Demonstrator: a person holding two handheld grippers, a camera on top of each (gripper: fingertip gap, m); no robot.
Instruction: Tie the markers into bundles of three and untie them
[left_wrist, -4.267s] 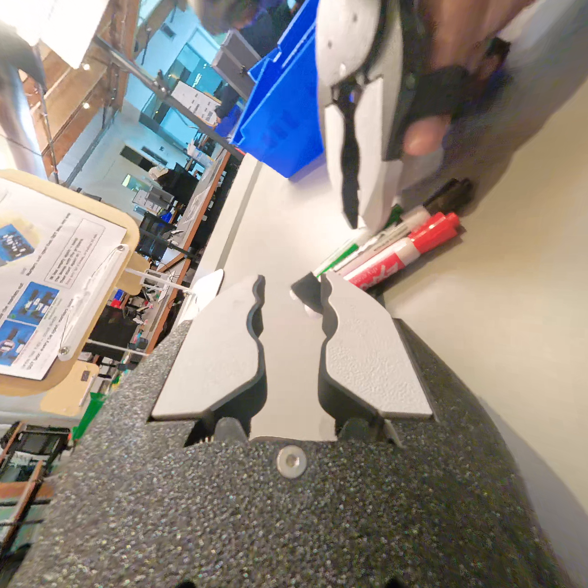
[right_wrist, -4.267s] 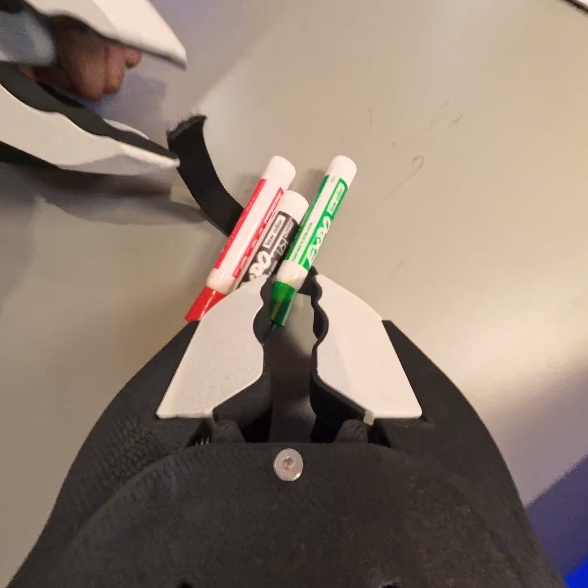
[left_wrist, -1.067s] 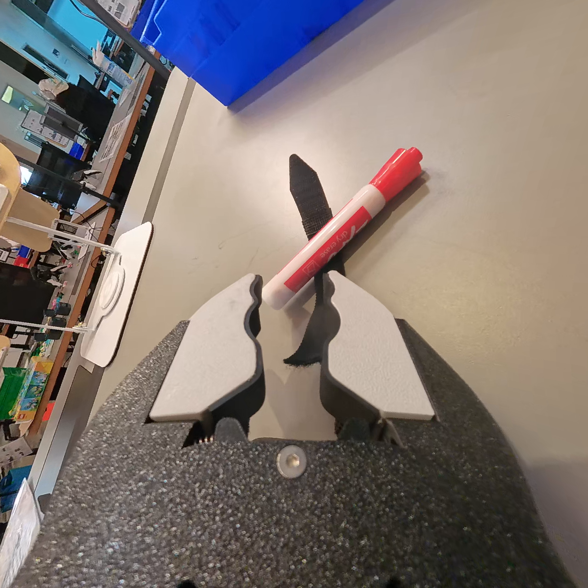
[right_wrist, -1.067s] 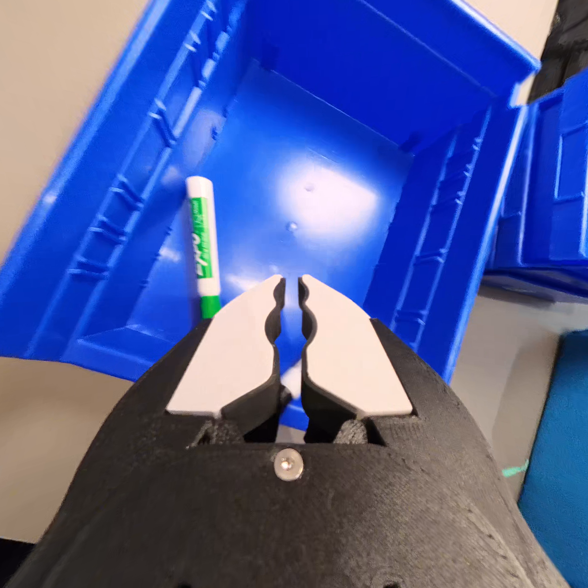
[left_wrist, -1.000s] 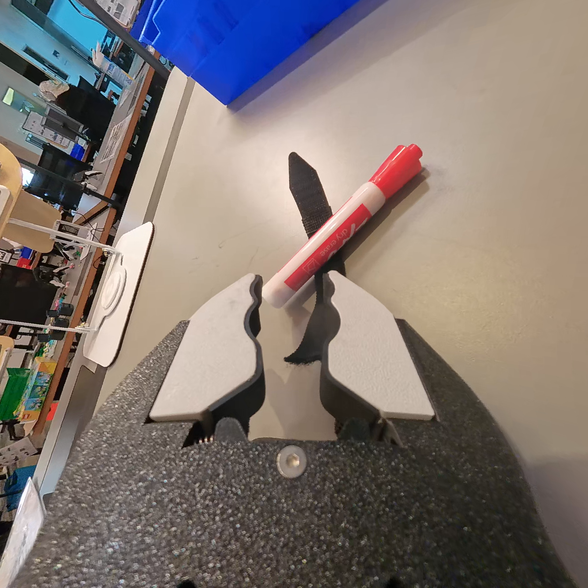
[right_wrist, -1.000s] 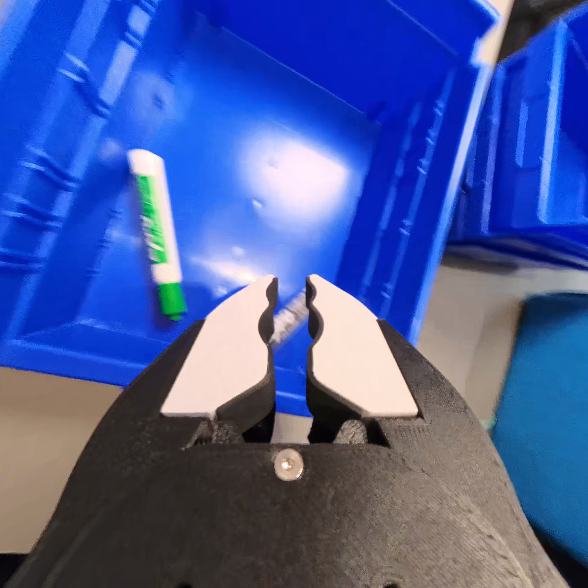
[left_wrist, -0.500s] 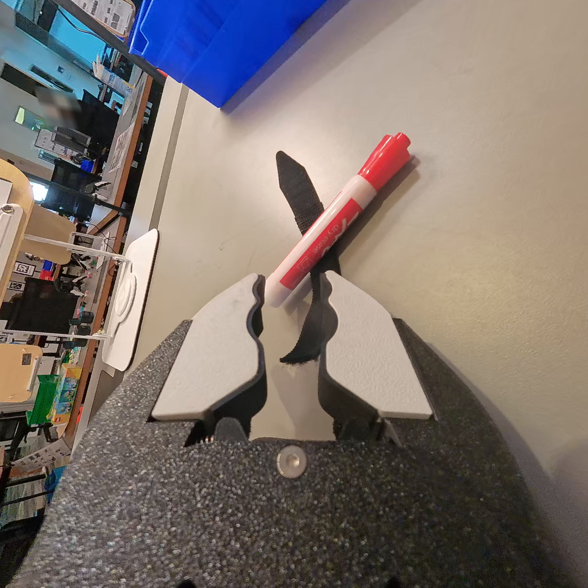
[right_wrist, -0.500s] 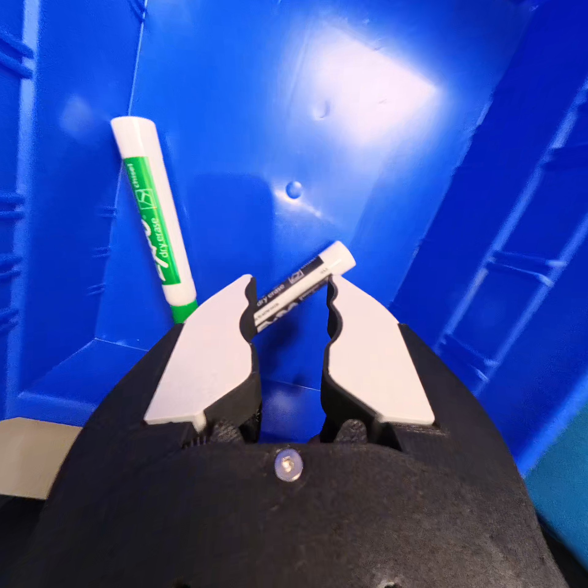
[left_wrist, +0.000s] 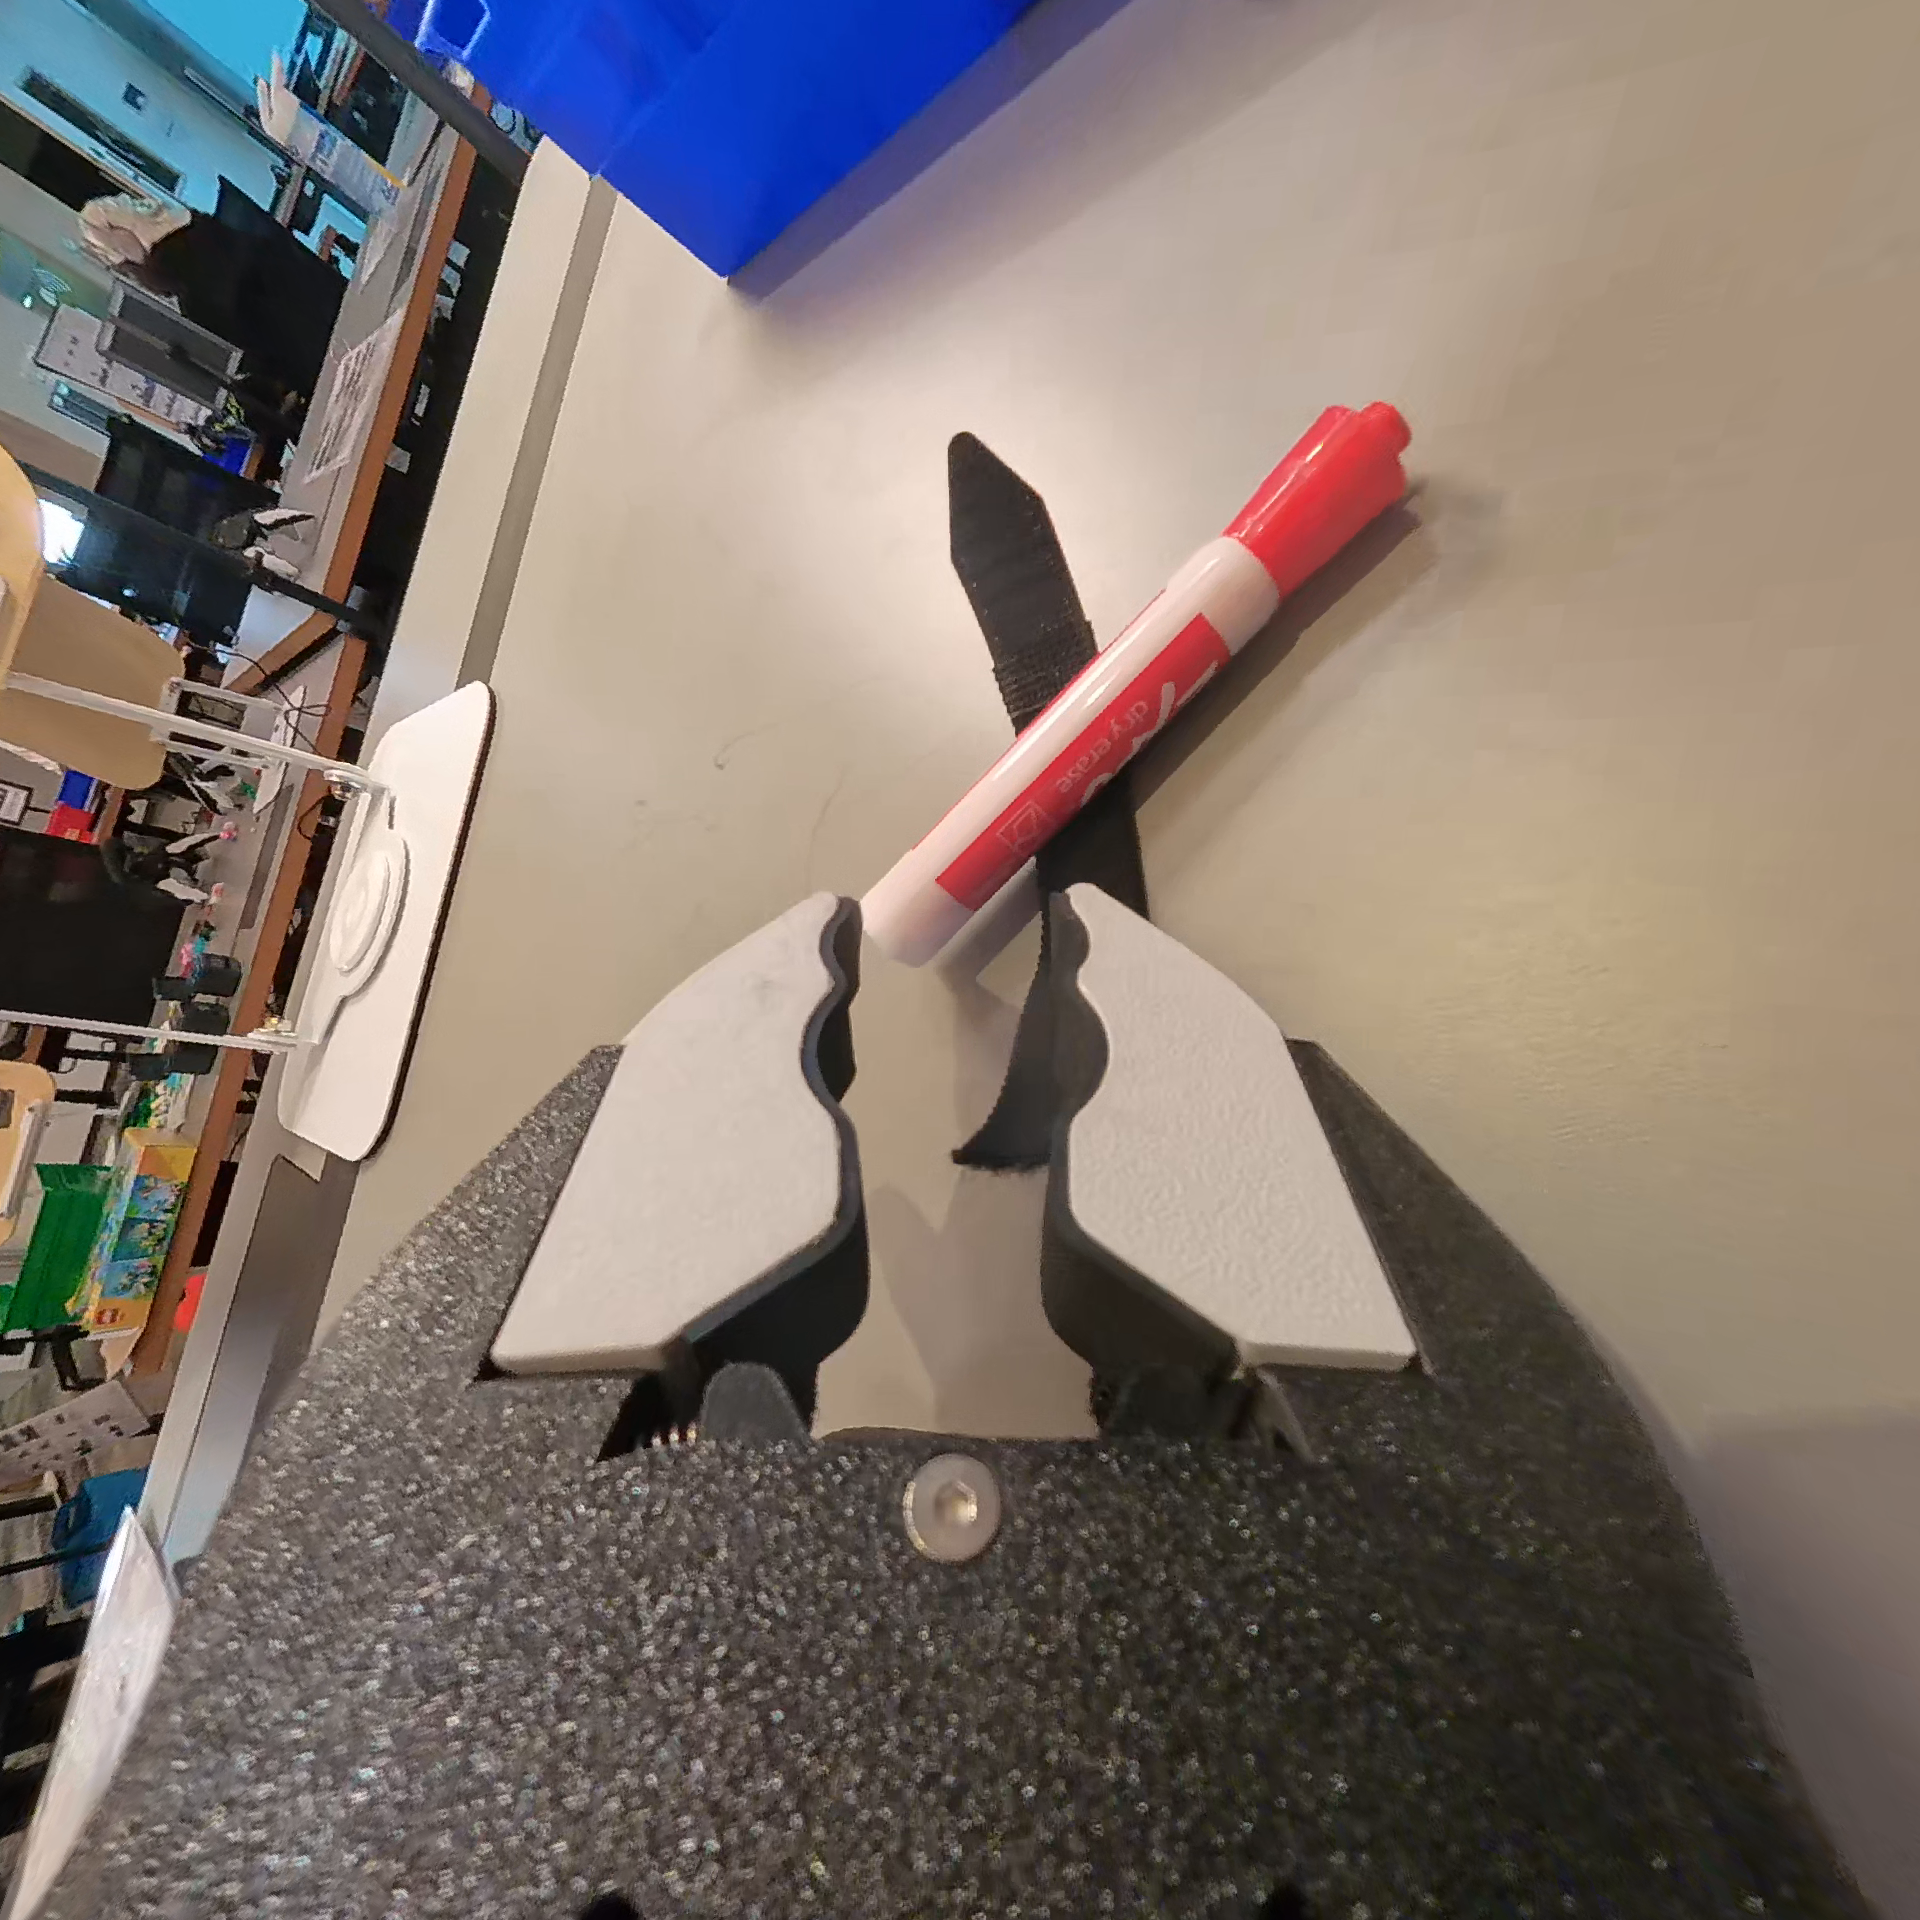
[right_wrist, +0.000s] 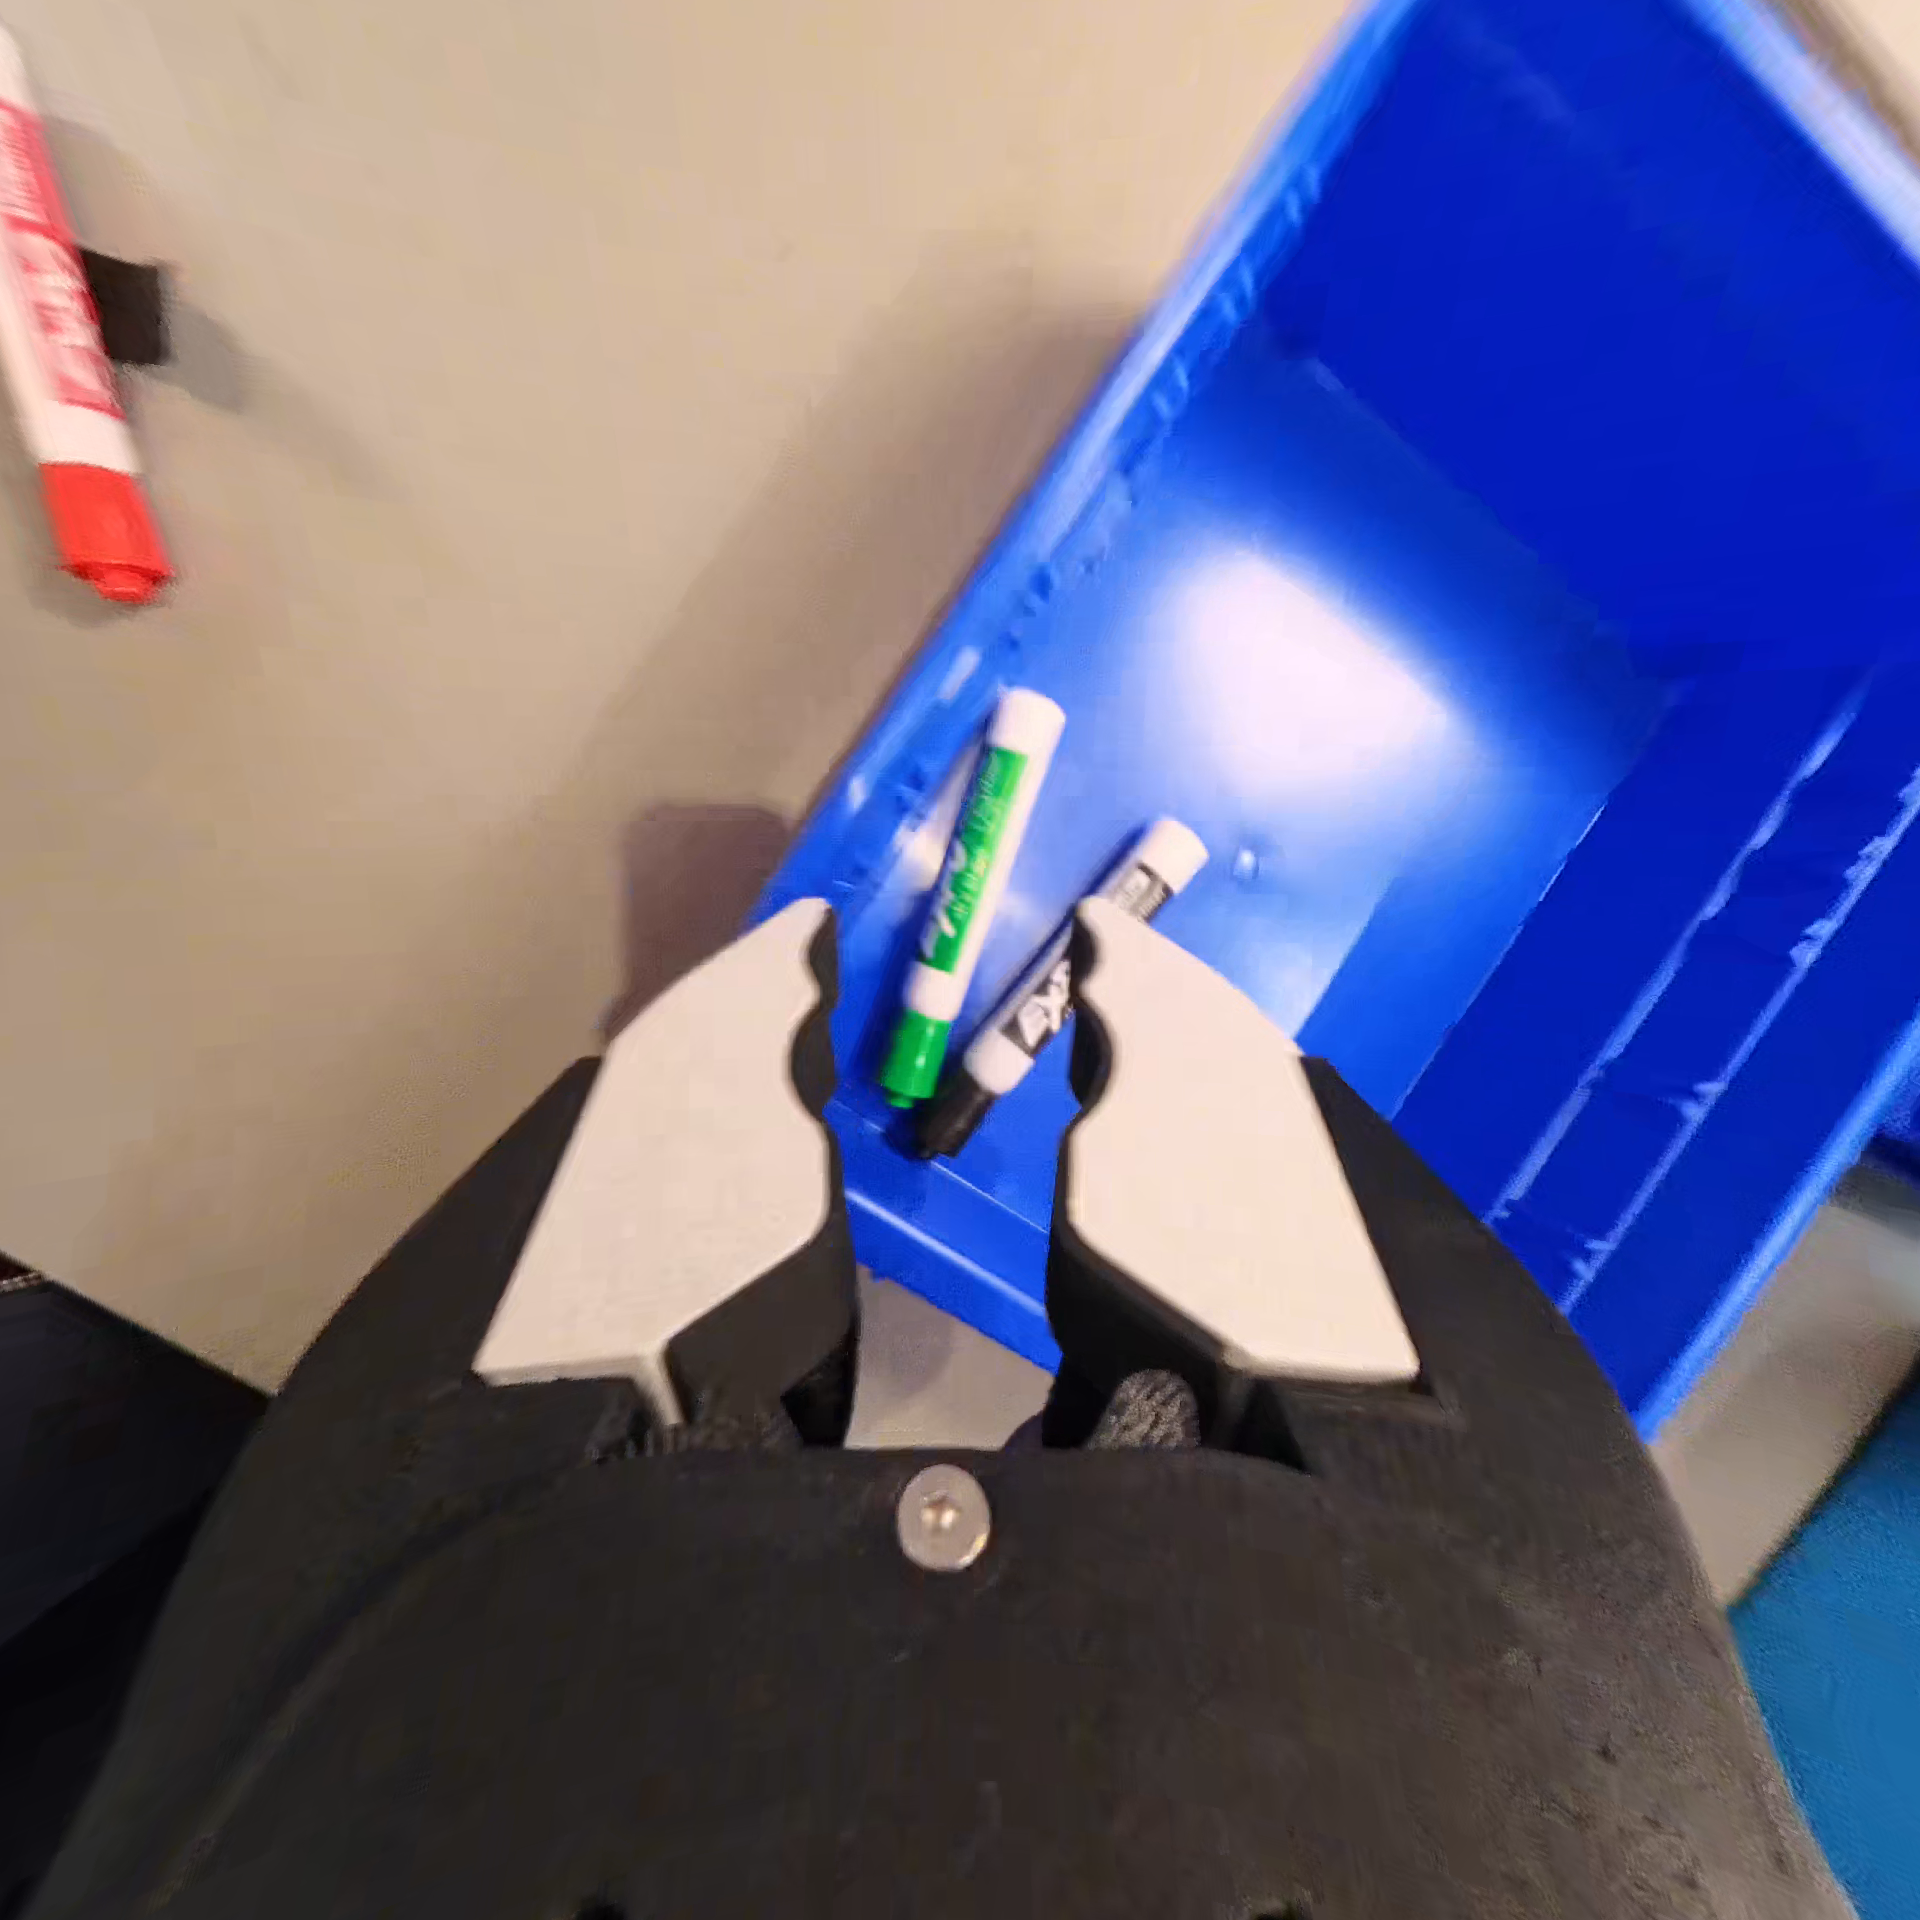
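Note:
A red marker (left_wrist: 1122, 717) lies across a black strap (left_wrist: 1003, 551) on the beige table. My left gripper (left_wrist: 956, 914) is open just short of the marker's white end. The strap's near end runs between the fingers beside the right finger (left_wrist: 1164, 1049), and the pads do not press on it. My right gripper (right_wrist: 951, 925) is open and empty above a blue bin (right_wrist: 1558, 416). A green marker (right_wrist: 971, 873) and a black marker (right_wrist: 1023, 1029) lie side by side on the bin's floor. The red marker (right_wrist: 62, 343) and strap (right_wrist: 130, 312) also show at far left in the right wrist view.
The blue bin (left_wrist: 727, 135) stands at the table's far side. A white base with a clear stand (left_wrist: 384, 925) sits near the table's left edge. Another blue bin (right_wrist: 1901, 935) and a teal surface (right_wrist: 1849, 1662) lie to the right. The tips of one gripper are about 30 cm away from the tips of the other. My right gripper is the nearer one to the black marker (right_wrist: 1023, 1029): about 9 cm, against 30 cm.
My right gripper opened and let the black marker drop into the bin beside the green one, then drew back and up. My left gripper stayed open by the red marker and shifted only slightly.

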